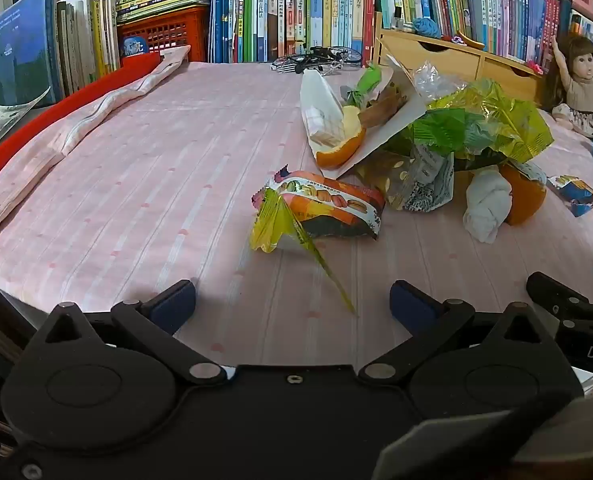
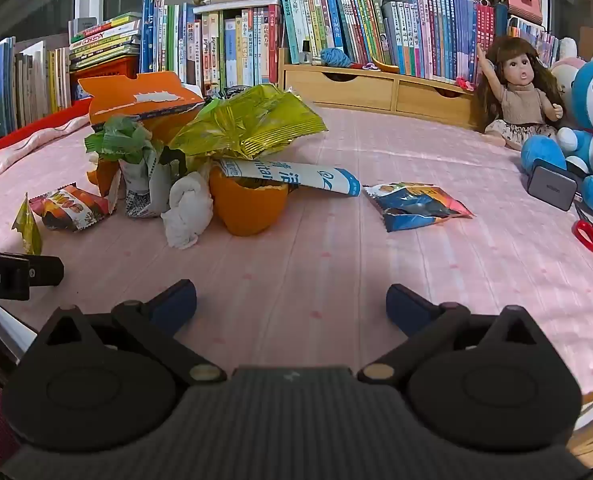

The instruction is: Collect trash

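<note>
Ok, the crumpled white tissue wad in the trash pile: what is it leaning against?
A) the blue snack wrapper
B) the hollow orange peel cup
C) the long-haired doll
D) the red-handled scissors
B: in the right wrist view the crumpled white tissue wad rests against the hollow orange peel cup.

Both grippers [image 1: 292, 300] [image 2: 292, 300] were matte black w/ blue pads [image 1: 174, 306], silver pivot screws; right had ribbed grey body.
</note>
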Tool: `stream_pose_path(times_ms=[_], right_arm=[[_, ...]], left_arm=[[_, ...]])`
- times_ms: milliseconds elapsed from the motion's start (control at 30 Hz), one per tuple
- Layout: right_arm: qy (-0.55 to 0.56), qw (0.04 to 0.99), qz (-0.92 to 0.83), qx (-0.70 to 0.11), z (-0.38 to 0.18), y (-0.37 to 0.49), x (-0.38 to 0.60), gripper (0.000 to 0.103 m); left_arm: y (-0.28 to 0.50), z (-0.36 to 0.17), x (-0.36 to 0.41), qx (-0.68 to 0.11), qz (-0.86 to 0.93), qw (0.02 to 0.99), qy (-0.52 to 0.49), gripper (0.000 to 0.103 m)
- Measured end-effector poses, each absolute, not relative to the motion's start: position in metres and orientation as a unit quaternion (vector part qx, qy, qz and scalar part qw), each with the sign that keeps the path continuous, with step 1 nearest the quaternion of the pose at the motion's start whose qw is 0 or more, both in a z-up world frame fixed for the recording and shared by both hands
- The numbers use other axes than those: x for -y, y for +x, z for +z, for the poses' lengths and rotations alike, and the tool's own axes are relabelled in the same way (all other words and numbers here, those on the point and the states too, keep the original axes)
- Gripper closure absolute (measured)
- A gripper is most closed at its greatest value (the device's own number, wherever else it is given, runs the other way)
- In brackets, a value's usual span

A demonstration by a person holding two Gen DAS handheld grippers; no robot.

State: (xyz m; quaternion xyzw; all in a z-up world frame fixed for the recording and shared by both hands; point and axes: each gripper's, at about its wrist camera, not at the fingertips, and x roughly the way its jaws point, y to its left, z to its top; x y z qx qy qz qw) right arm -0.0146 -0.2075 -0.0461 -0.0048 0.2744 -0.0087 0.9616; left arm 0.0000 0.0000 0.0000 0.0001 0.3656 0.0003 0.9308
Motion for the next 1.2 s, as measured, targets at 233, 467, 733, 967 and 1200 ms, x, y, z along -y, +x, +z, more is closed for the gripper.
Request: stream_pose_path(times_ms=[233, 467, 733, 967, 1200], right_arm=[[-0.005, 0.961, -0.008, -0.275, -0.0461, -0.0145, 0.2078, 0.000], [-0.005, 0.961, -0.009, -0.277, -0.0417, -0.0145, 0.2088, 0.000], [-0.005, 0.961, -0.009, -0.278, -0.0441, -0.0135, 0.2081, 0.000], [-0.005, 0.960, -0.009, -0.279, -0.0448, -0.0134, 0.2080, 0.000], [-0.005, 0.960, -0.009, -0.280, -0.0450, -0.0134, 0.2081, 0.000]], left_arm=[[0.0000, 0.0000, 0.0000, -0.365, 0.000, 0.931, 0.000, 0.000], [-0.0001, 0.0000, 0.0000, -0.366, 0.000, 0.931, 0.000, 0.000], [-0.0001, 0.0000, 0.0000, -0.367, 0.000, 0.930, 0.000, 0.000], [0.0000, 0.0000, 0.0000, -0.368, 0.001, 0.930, 0.000, 0.000], [0.0001, -0.0001, 0.0001, -0.369, 0.001, 0.930, 0.000, 0.000]])
